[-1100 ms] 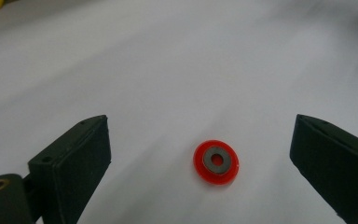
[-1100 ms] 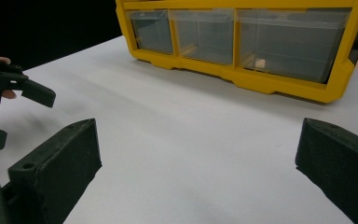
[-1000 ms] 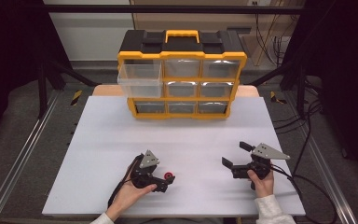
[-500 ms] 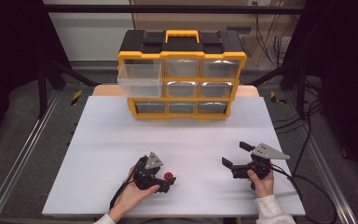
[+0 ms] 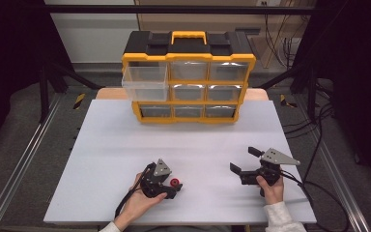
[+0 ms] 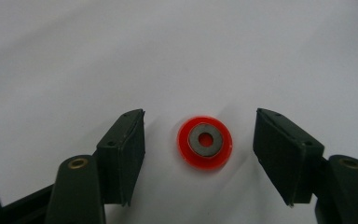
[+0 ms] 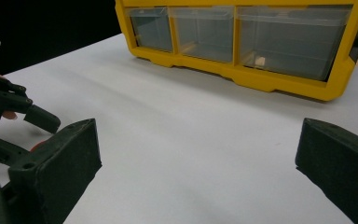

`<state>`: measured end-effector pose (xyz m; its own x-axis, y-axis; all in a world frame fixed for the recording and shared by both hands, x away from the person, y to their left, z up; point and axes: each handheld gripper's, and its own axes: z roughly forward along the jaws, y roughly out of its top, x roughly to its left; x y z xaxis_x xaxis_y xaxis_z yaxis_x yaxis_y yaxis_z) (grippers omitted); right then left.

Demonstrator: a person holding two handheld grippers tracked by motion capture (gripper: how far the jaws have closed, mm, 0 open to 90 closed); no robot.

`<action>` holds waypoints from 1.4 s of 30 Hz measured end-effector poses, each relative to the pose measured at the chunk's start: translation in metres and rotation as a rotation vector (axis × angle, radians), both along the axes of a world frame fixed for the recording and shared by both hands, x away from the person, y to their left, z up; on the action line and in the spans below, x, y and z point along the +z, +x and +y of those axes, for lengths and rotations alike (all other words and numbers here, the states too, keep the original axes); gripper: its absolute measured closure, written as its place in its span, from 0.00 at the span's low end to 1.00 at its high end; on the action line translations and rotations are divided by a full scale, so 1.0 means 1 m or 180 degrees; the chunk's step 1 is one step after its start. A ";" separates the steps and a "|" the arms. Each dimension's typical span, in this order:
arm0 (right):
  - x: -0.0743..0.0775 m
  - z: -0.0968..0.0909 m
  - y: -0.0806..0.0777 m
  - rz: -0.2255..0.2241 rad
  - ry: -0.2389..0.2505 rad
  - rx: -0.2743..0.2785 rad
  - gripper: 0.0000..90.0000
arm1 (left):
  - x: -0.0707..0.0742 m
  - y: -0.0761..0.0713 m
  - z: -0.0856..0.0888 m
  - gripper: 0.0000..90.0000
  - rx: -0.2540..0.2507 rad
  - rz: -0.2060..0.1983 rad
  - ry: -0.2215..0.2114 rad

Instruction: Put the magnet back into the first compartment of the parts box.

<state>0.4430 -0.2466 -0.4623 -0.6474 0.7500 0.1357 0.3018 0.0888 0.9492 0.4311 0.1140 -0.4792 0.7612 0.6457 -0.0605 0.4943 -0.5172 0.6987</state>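
Lowered since a moment ago, my left hand-held gripper (image 6: pixel 200 156) now brackets the red disc (image 6: pixel 204 142) — jaws wide, untouched, flat on the counter (image 5: pixel 183 145) — right hand-held gripper (image 5: pixel 244 162) wide, well apart.

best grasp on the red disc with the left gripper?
Probably across its outer red rim, coming straight down from above. The red disc lies flat on the white table, centred between the open jaws of the left gripper, so closing them would pinch opposite edges; the grey centre ring offers no hold.
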 end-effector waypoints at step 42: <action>-0.001 0.000 0.001 0.0013 -0.0019 -0.0001 0.01 | 0.002 -0.002 -0.006 0.68 -0.0004 -0.0046 0.0196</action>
<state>0.4437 -0.2462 -0.4629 -0.6467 0.7509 0.1339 0.3056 0.0942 0.9475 0.4292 0.1078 -0.4769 0.7625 0.6469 -0.0098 0.4838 -0.5599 0.6726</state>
